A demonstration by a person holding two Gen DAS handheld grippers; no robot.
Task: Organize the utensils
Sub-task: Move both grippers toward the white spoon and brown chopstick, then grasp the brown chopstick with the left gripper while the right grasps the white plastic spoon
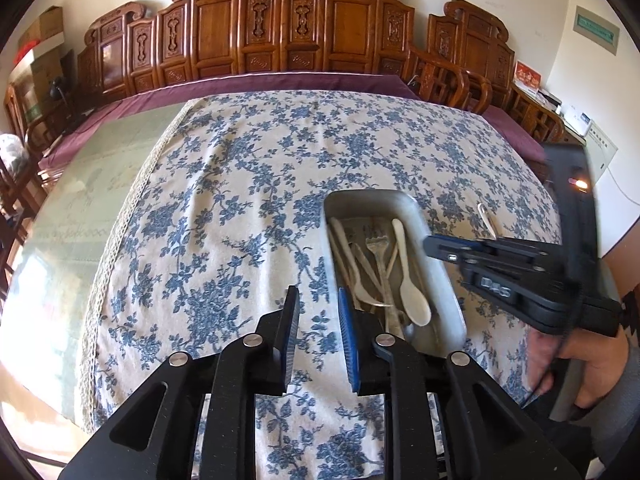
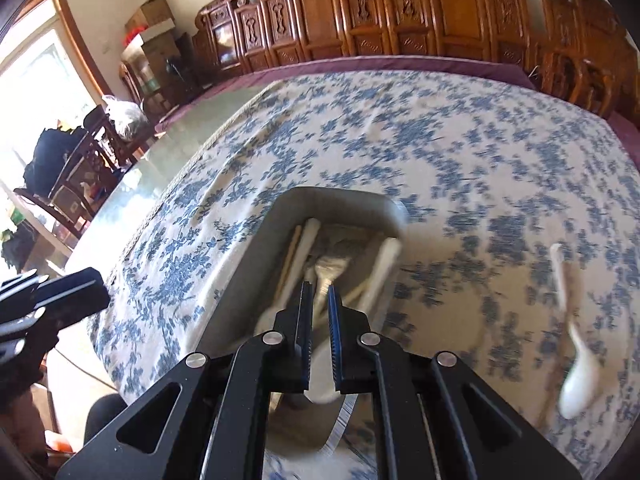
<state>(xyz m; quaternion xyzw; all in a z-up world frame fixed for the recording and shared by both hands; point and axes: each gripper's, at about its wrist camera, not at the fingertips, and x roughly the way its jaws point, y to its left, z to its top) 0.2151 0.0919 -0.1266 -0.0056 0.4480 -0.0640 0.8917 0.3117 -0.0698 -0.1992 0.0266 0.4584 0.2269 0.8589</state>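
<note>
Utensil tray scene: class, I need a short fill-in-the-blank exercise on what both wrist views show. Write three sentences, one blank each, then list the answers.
1. The metal fork lies inside the grey ____ with several white spoons.
2. One white spoon still lies outside the tray, on the blue-flowered ____.
3. The right gripper hovers over the tray and holds ____, and the left gripper holds the same.

Answers: tray; tablecloth; nothing

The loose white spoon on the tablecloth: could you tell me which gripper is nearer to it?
Right. The right gripper hovers over the tray, with the loose white spoon just to its right; the left gripper sits beyond the tray's far side.
</note>
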